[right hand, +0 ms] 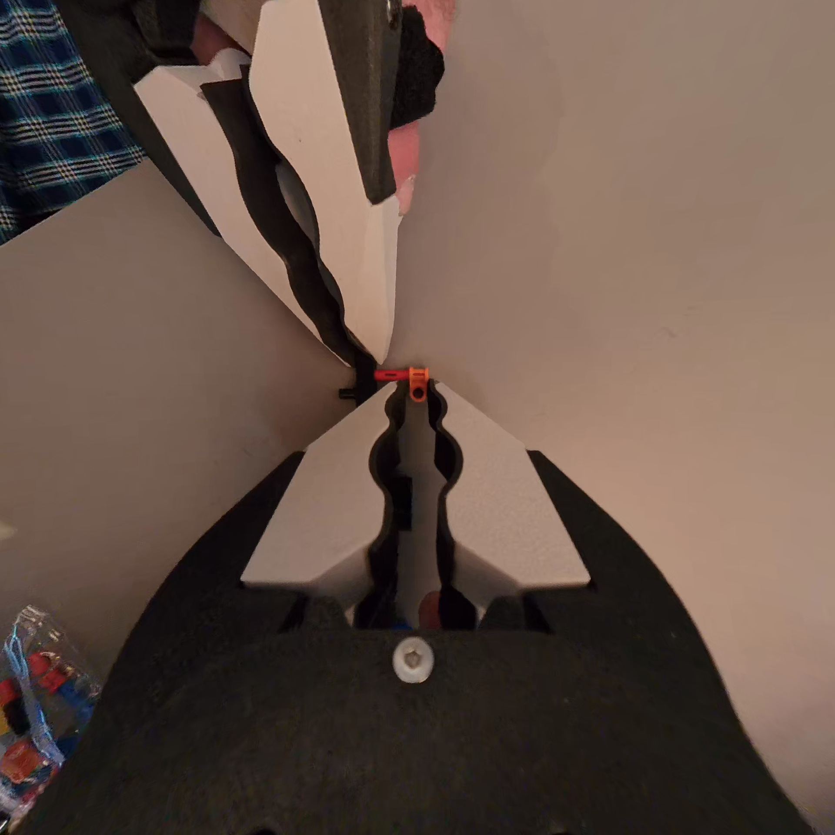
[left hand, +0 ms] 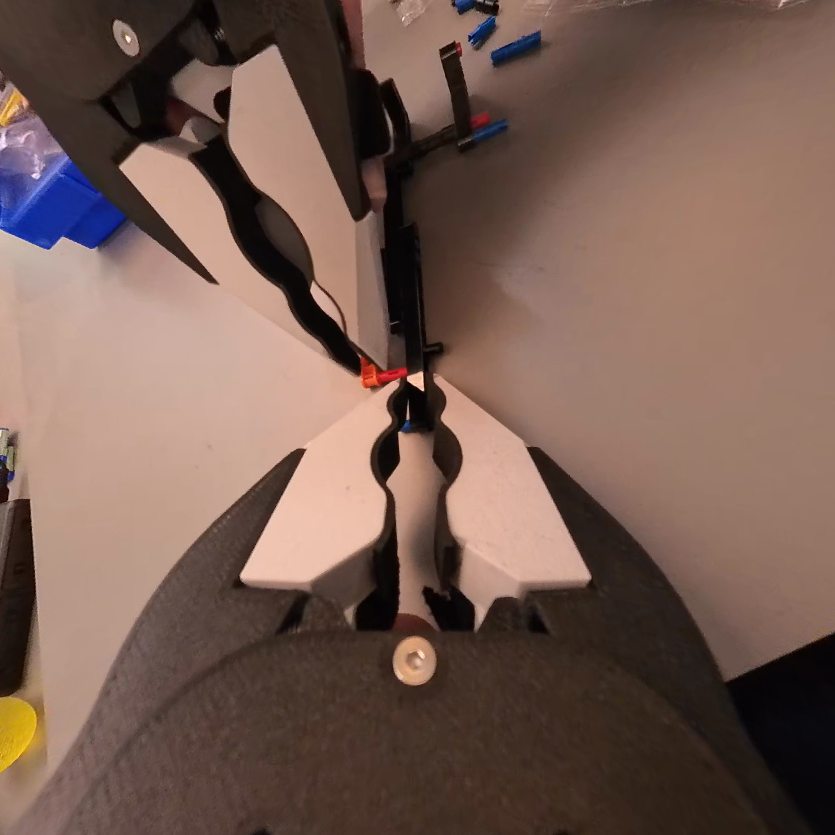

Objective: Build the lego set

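In the left wrist view my left gripper [left hand: 415,384] is shut on the near end of a long black lego beam assembly [left hand: 413,311], held above the white table. My right gripper [left hand: 367,361] reaches in from the upper left, shut on a small orange connector [left hand: 369,377]. A red pin [left hand: 392,375] sticks out of the connector and meets the beam. In the right wrist view my right gripper [right hand: 413,384] grips the orange connector [right hand: 418,384]. Its red pin [right hand: 391,374] points left into the black beam [right hand: 365,375], which the left gripper [right hand: 379,357] holds.
Loose blue pins [left hand: 515,47] lie at the table's far side. A black frame piece [left hand: 461,104] there carries red and blue pins. A blue bin [left hand: 58,208] stands at the left. A clear bag of parts [right hand: 36,705] lies at the lower left. A plaid sleeve [right hand: 54,113] shows at the upper left.
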A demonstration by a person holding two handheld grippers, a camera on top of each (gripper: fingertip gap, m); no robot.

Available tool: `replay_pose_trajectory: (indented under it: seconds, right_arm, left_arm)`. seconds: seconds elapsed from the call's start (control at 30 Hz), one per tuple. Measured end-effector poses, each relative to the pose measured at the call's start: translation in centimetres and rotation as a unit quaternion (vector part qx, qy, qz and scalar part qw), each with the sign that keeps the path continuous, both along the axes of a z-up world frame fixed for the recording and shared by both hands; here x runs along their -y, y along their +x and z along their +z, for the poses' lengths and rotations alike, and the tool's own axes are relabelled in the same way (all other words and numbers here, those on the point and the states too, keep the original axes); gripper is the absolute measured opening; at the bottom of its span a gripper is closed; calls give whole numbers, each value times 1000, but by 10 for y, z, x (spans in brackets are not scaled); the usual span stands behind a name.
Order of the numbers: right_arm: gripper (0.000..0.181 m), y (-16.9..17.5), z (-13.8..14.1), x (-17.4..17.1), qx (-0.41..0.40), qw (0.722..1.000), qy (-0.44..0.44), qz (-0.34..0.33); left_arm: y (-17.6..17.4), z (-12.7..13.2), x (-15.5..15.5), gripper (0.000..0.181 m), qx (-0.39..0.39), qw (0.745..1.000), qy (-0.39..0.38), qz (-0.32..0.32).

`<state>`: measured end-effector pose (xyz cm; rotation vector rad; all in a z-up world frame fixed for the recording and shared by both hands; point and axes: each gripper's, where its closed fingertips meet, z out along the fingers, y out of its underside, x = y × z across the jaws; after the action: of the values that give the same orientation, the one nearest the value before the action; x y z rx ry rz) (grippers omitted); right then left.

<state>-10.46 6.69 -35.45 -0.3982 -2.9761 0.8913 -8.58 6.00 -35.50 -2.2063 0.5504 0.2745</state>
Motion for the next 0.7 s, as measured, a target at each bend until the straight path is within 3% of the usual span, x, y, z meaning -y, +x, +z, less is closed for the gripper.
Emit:
replay_pose_trajectory:
  seconds: [0.2,0.47,0.7]
  right_arm:
    - [17,-3,0,-5,8,1000,2,-25]
    - [18,7,29,-34,0,997,2,-83]
    - [15,30,7,-37,19,995,38,-87]
  left_arm:
    - [0,0,0,6,3,1000,-1,1]
    - [-1,0,0,6,2,1000,0,5]
    - [1,0,0,6,14,999,-5,30]
